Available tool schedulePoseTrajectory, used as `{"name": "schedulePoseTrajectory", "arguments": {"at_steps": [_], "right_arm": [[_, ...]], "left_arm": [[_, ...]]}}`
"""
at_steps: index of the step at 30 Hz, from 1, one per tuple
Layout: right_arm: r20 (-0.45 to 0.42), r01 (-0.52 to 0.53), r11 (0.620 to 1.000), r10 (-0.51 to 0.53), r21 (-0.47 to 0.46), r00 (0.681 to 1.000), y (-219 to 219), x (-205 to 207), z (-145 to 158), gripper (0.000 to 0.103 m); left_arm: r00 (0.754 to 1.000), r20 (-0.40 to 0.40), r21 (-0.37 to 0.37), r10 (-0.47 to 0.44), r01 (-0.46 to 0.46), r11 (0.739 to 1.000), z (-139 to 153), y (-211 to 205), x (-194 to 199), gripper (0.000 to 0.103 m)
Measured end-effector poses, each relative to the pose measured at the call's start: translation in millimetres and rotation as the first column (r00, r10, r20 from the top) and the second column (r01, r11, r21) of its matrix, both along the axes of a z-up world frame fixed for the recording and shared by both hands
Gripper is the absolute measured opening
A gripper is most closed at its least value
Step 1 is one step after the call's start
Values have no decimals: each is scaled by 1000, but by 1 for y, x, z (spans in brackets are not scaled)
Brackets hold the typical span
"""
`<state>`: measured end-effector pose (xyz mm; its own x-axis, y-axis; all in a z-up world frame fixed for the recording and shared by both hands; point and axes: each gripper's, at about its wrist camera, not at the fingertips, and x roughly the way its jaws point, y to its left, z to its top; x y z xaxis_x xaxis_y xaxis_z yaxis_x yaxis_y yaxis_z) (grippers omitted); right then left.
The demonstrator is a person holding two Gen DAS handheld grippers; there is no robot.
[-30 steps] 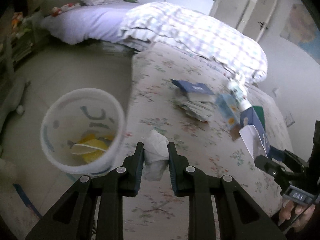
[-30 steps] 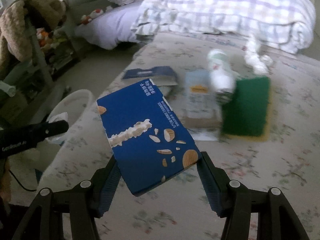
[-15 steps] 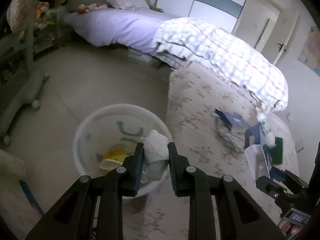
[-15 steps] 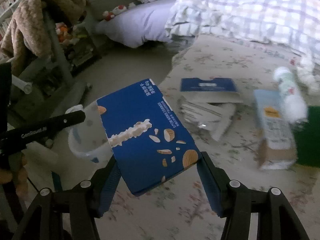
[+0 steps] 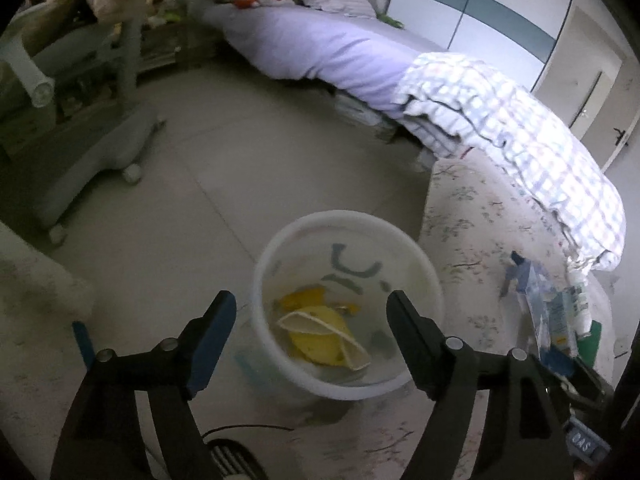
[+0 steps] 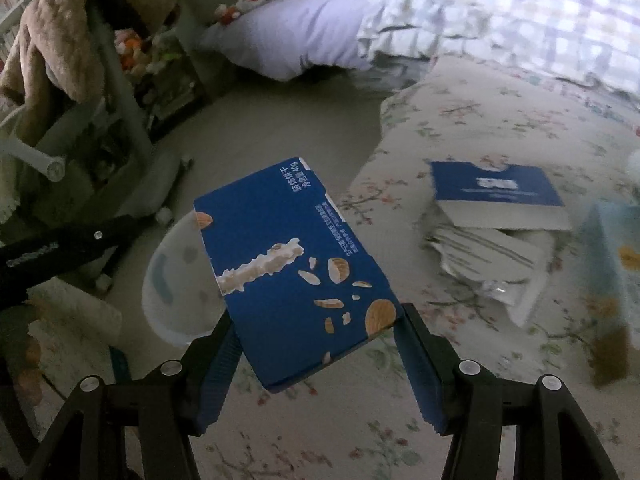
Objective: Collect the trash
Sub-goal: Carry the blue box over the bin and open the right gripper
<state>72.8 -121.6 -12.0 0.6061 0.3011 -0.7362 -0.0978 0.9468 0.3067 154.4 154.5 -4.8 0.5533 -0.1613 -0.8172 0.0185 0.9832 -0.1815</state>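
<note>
1. We note the left gripper (image 5: pixel 310 312) poised over the white bin (image 5: pixel 416 248), which stands on the floor just beside the flowered bed cover (image 5: pixel 472 216). Its jaws have just been opening and now stand wide apart with nothing between them.
2. Inside the bin we see yellow scraps (image 5: pixel 316 330) lying on the bottom. We cannot make out the white tissue wad there; the view is blurred.
3. The right gripper (image 6: pixel 316 332) clamps a blue biscuit box (image 6: pixel 288 264) by its near end, pads pressed on both sides. The box tilts up and away from the jaws, clear of the bed cover (image 6: pixel 500 120).
4. In the right wrist view the bin (image 6: pixel 172 284) shows partly behind the box's left edge, lower and to the left.
5. More trash lies on the cover: a flattened blue carton (image 6: pixel 496 188) resting on a pile of torn wrappers (image 6: pixel 488 264), and a pale blue box (image 6: pixel 618 260) at the right edge.
6. A checked quilt (image 6: pixel 520 16) is heaped at the far end.
</note>
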Motion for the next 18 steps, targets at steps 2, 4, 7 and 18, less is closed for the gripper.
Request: {"name": "schedulePoseTrajectory", "arguments": {"at_steps": [2, 4, 7, 18], "right_arm": [[-6, -12, 1000, 12, -8, 1000, 8, 6, -3, 66], [-12, -24, 1000, 23, -20, 1000, 16, 13, -6, 66], [-22, -42, 999, 41, -32, 999, 28, 25, -10, 66], [-47, -105, 993, 102, -62, 994, 71, 52, -23, 66]], "left_arm": [[1000, -4, 11, 8, -8, 1000, -2, 4, -1, 84], [1000, -6, 21, 12, -12, 1000, -3, 7, -2, 87], [1000, -6, 34, 13, -13, 999, -4, 12, -3, 88], [1000, 20, 36, 23, -24, 999, 3, 26, -8, 88]]}}
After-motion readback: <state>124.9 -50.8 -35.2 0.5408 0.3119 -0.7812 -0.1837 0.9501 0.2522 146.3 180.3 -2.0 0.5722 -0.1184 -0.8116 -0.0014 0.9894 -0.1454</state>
